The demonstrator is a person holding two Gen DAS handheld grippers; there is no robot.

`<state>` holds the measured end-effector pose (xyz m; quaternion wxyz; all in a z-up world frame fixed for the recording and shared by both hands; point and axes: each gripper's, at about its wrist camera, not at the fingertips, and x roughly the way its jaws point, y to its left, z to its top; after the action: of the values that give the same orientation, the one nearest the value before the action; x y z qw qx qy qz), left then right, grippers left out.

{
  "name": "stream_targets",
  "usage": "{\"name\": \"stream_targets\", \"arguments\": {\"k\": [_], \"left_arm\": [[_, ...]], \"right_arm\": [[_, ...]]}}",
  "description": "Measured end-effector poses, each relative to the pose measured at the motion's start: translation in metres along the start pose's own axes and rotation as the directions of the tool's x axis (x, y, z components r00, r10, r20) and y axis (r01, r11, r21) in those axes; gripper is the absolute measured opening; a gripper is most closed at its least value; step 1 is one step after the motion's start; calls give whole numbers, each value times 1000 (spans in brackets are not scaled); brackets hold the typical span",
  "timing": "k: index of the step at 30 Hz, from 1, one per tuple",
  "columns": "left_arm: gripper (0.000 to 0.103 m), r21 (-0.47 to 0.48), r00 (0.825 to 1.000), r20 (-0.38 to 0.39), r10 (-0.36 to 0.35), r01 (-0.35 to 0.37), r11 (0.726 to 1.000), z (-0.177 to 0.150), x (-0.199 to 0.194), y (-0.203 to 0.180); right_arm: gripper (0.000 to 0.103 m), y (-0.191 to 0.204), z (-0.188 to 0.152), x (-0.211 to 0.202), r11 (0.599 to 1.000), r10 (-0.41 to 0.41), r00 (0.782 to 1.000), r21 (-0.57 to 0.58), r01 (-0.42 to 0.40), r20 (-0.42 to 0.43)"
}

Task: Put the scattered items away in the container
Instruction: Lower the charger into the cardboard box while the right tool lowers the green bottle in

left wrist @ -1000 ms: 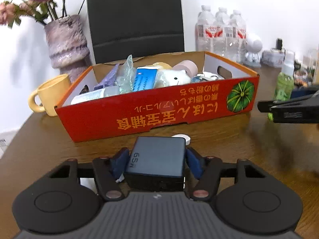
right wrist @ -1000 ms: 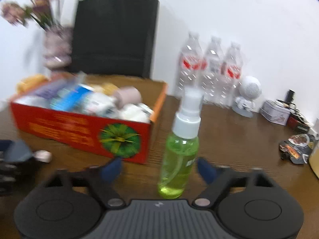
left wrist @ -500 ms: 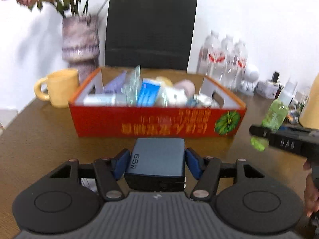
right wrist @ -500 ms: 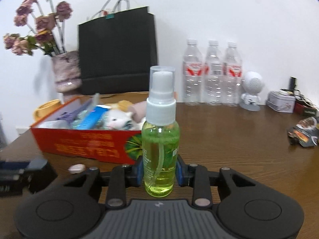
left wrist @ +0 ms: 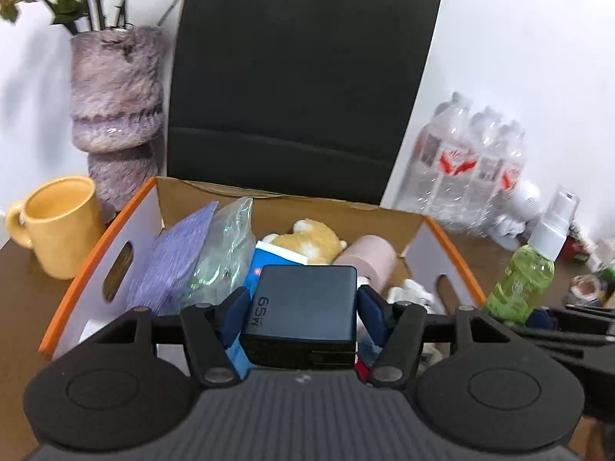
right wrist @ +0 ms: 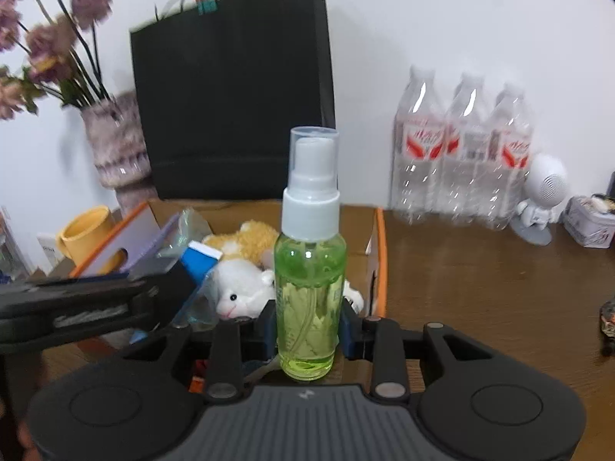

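Here, left gripper (left wrist: 301, 309) clamped on a dark blue square charger block (left wrist: 303, 307), apparently above the orange-rimmed cardboard box (left wrist: 98, 246); right gripper (right wrist: 309, 322) grasping an upright green plastic spray bottle (right wrist: 309, 269) beside it.

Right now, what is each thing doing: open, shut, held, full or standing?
Left hand-held gripper: shut on the charger.
Charger: held over the box.
Right hand-held gripper: shut on the spray bottle.
Spray bottle: upright, cap on, held.
Box: open, partly filled.
Mug: upright, on the table.
Water bottles: standing.
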<state>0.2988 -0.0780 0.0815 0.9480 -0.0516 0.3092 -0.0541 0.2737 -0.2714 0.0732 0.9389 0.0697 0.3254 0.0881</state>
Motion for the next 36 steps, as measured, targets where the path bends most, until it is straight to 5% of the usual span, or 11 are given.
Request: {"name": "stream_targets", "arguments": {"k": [5,11,18,22,25,27,32,36], "left_arm": [[62,71,998,-39,41,-38,997,-2,25,1],[62,130,997,-66,39,-30,991,-2,23,-2],[62,78,995,-96,-27,35,996,-1,21,-5],[63,76,998,-68,6,-1,997,2,14,-5],[82,83,998,-32,49,-46,995,7,4,-4],[83,87,997,-14,79,-77,993,10,-2,-3],[103,97,989,-78,123,-115,989,13,2,1],[103,72,986,-113,122,-115,991,15,3,8]], "right_arm": [[30,2,2,42,999,38,992,18,-36,-124],[30,3,2,47,999,50,988,22,-47,-147],[32,2,6,34,999,-3,993,37,8,-114],[53,-1,10,23,998,35,996,56,-31,-85],[57,-1,11,20,997,41,995,62,-36,-88],[64,-3,12,19,997,43,994,62,-37,-96],[79,-6,13,20,997,27,990,69,-18,-139],[90,-6,14,19,995,50,988,98,-36,-148]]}}
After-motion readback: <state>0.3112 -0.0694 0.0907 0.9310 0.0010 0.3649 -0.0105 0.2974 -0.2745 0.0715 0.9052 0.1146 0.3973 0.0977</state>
